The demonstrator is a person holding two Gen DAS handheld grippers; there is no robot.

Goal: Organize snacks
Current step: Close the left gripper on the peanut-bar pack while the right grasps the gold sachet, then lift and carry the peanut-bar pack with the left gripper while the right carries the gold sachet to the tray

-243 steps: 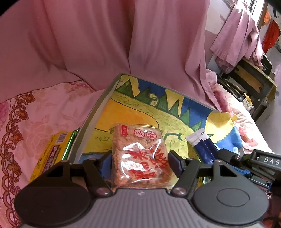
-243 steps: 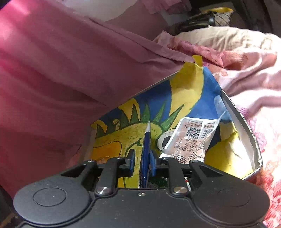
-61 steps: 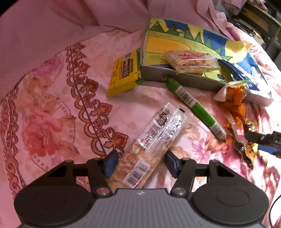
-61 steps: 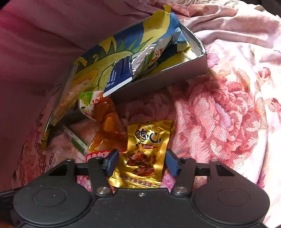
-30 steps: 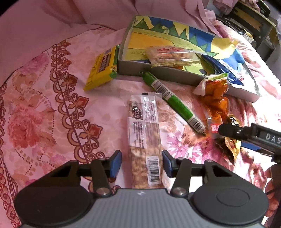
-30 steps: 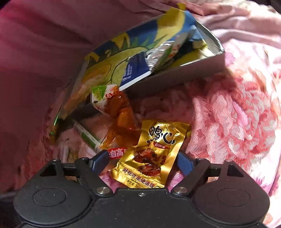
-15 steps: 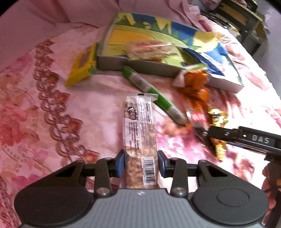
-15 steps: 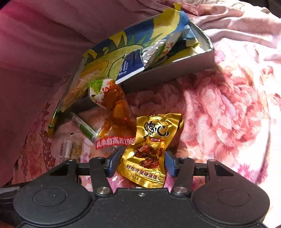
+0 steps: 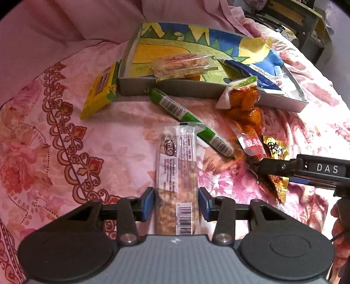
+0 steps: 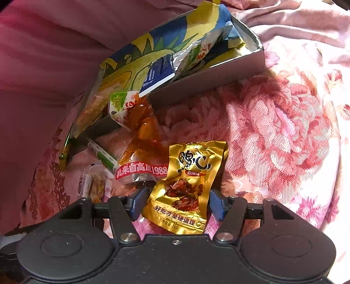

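Observation:
A long clear-wrapped grain bar [image 9: 177, 174] lies on the pink flowered bedspread, its near end between the blue pads of my left gripper [image 9: 176, 203]. The jaws are opening, and the pads stand just off the wrapper's edges. A gold snack packet [image 10: 188, 185] lies between the pads of my right gripper [image 10: 177, 205], whose jaws are also opening, with a small gap on the left side. A grey box [image 9: 196, 89] lined with a dinosaur print sits beyond. In it lie a clear crisp-snack pack [image 9: 181, 65] and a blue packet [image 9: 247, 72].
An orange packet [image 9: 245, 107] leans on the box's front wall. A green stick snack [image 9: 186, 118] lies in front, and a yellow packet [image 9: 100, 91] rests at the box's left corner. Pink cloth rises behind. Dark furniture [image 9: 306, 19] stands far right.
Both pairs of jaws have come in from wide to close around their snacks, then eased slightly. The grain bar now lies straight between the left pads.

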